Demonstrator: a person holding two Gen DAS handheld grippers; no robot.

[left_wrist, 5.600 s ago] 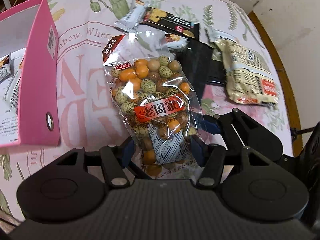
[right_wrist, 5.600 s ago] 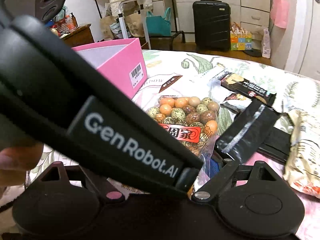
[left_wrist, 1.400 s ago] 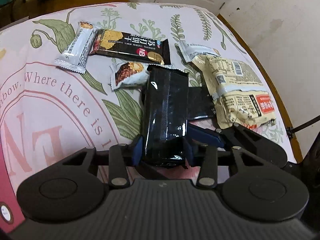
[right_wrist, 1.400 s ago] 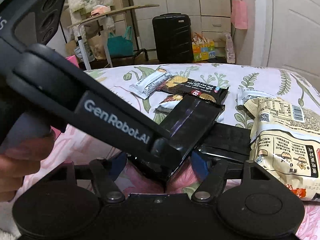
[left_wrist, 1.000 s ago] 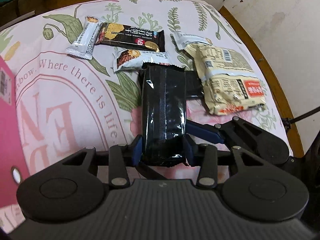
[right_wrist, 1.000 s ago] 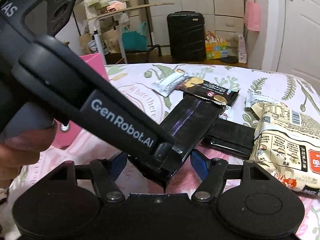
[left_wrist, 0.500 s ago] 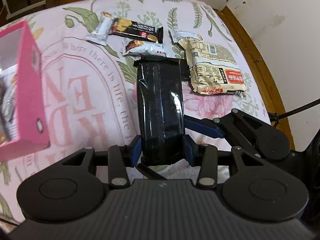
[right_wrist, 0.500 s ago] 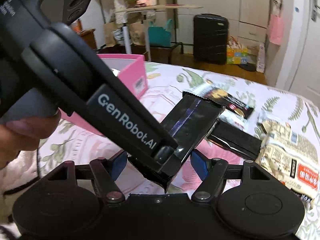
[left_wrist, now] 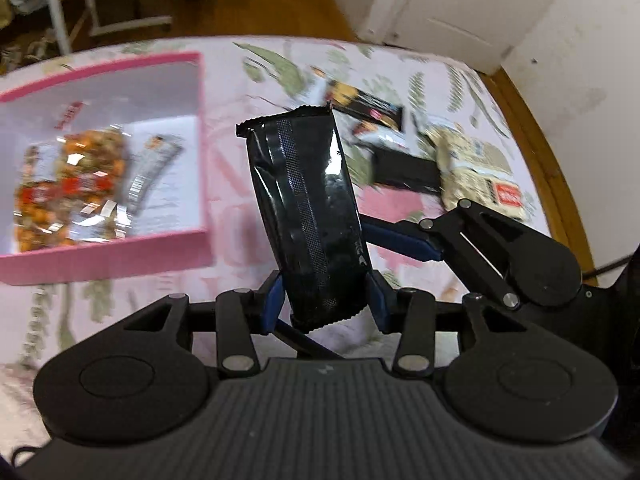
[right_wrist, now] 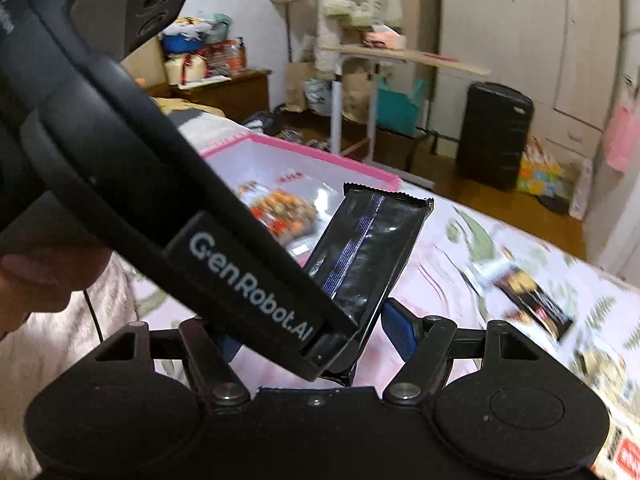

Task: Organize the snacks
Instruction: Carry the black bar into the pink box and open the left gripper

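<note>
A long black snack packet [left_wrist: 308, 208] stands up between the blue pads of my left gripper [left_wrist: 326, 300], which is shut on its lower end. It hangs above the tablecloth, just right of an open pink box [left_wrist: 108, 256]. A bag of orange and green nuts [left_wrist: 68, 184] and a small silver packet lie in the box. My right gripper [right_wrist: 312, 338] sits close beneath. Its fingers [right_wrist: 396, 332] straddle the same packet [right_wrist: 368, 248] with a small gap, so it looks open. The left gripper's body hides its other finger.
Loose on the floral cloth at the right lie a dark cracker packet [left_wrist: 368, 106], a small white packet [left_wrist: 376, 138], a flat black packet [left_wrist: 404, 170] and a beige bag [left_wrist: 476, 172]. The table's wooden edge [left_wrist: 552, 184] runs near the wall. A hand [right_wrist: 40, 276] holds the left gripper.
Both grippers have risen and swung left with the black packet. The pink box has come fully into view, and the loose snacks have slid away to the right.
</note>
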